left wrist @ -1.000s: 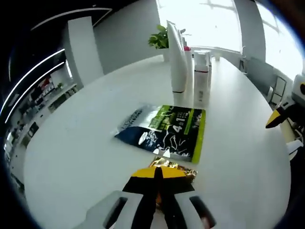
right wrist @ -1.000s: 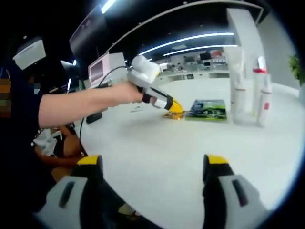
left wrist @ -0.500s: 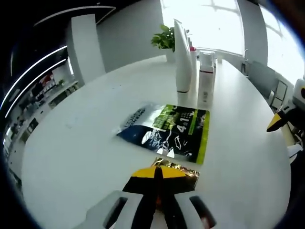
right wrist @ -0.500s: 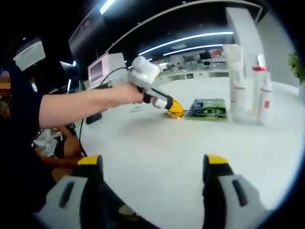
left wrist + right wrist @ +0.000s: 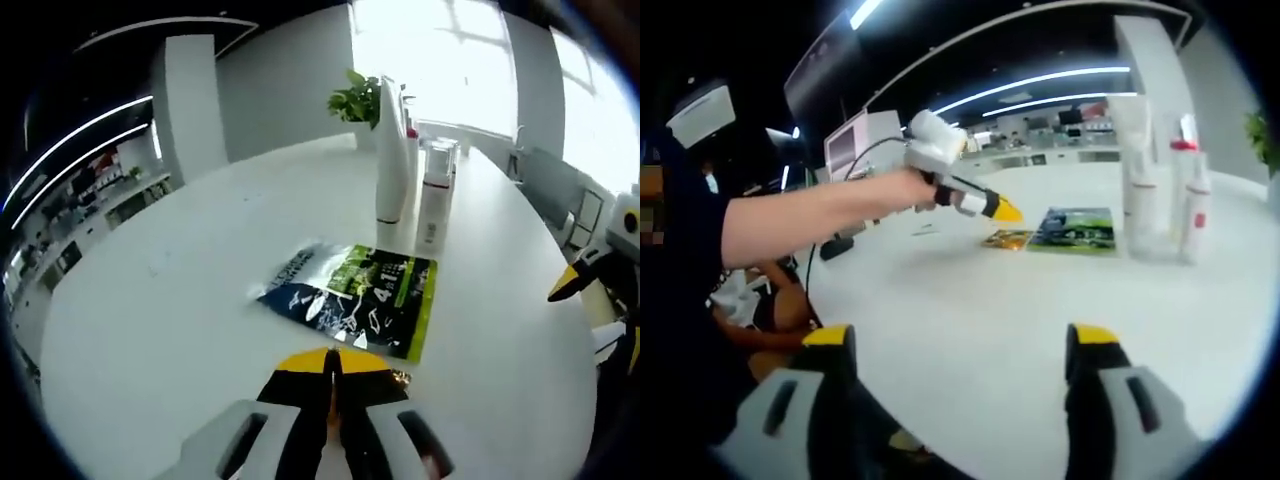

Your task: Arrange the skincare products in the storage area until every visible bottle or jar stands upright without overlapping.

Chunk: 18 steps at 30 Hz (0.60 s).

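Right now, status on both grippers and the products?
Left gripper shut, lifted above gold sachet. Right gripper open, empty. Bottles upright; green sachet lies flat.

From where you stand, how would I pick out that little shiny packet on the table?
Find the cluster of tall white bottles on the white table. Before them lies a dark-and-green flat pouch; the gold sachet lies beside it, smaller and glittery.

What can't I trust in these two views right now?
- Gold sachet: left gripper view, mostly hidden behind the left gripper.
- Green pouch print: too small to read.
- Bottles: right gripper view, labels blurred; in the left gripper view they overlap, so their count is unclear.
- Right gripper: jaws wide apart, tips cut off below.
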Each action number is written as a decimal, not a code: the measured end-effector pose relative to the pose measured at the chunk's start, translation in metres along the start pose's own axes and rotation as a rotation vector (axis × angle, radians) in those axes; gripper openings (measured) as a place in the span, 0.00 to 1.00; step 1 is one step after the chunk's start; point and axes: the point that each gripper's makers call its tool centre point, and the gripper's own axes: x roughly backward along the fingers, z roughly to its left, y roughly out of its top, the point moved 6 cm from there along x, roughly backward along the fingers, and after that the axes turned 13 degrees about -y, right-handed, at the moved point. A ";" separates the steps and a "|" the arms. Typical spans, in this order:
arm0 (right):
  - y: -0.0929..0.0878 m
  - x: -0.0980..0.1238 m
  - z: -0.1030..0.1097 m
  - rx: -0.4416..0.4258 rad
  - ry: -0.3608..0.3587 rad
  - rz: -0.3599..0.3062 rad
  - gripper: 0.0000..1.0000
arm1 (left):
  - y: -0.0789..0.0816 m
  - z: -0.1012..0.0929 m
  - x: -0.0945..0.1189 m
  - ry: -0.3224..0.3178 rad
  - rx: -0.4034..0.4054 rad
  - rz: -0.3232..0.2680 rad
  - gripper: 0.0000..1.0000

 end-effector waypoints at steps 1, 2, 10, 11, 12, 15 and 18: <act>0.001 0.000 0.000 0.000 0.001 -0.002 0.87 | -0.001 0.000 0.002 0.000 0.000 0.002 0.00; 0.001 0.000 0.001 0.001 0.002 -0.003 0.87 | -0.002 0.000 0.004 0.000 0.000 0.001 0.00; 0.001 -0.002 0.005 0.007 0.008 -0.002 0.87 | -0.015 0.003 0.015 -0.002 0.040 -0.015 0.00; 0.001 -0.002 0.005 0.007 0.007 -0.002 0.87 | -0.017 0.002 0.017 -0.007 0.055 -0.027 0.01; 0.001 -0.002 0.004 0.009 0.006 -0.001 0.87 | -0.017 0.000 0.018 -0.019 0.085 -0.061 0.02; 0.001 -0.002 0.005 0.012 0.006 0.004 0.87 | -0.021 -0.002 0.020 -0.046 0.124 -0.089 0.02; 0.001 -0.004 0.006 0.014 0.005 0.005 0.87 | -0.024 -0.006 0.020 -0.053 0.129 -0.090 0.02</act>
